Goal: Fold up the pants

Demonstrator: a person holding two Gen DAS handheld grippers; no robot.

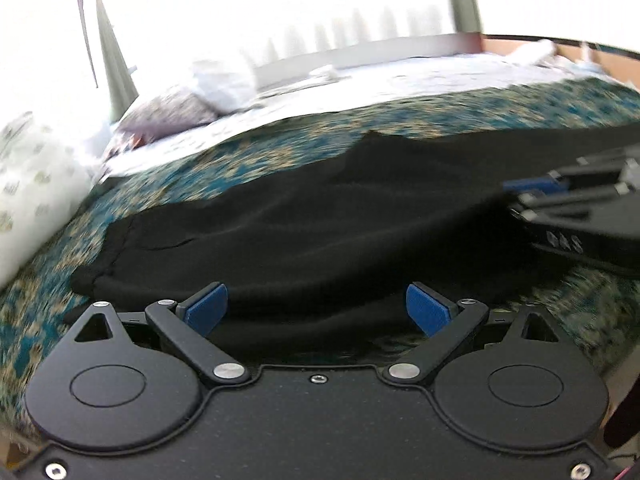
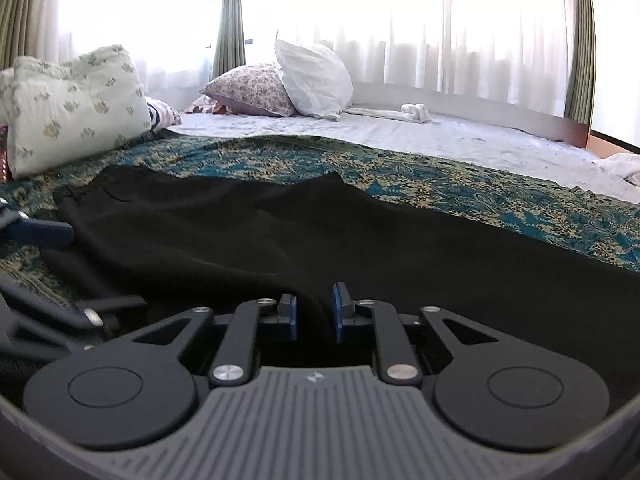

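This was a bedroom in a home: a wide bed [image 2: 460, 136] under a white sheet, with a teal patterned spread [image 2: 440, 184] across it. Pillows [image 2: 72, 108] (one floral, one plain white) lay near bright windows hung with green curtains [image 2: 230, 16].

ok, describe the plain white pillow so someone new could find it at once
Start at the bed, lit from behind by the curtained window. On its far side, a flowered pillow leans near the green curtain, and the plain white pillow stands propped against its right. It alone has no print: the big pillow at left carries sprigs.
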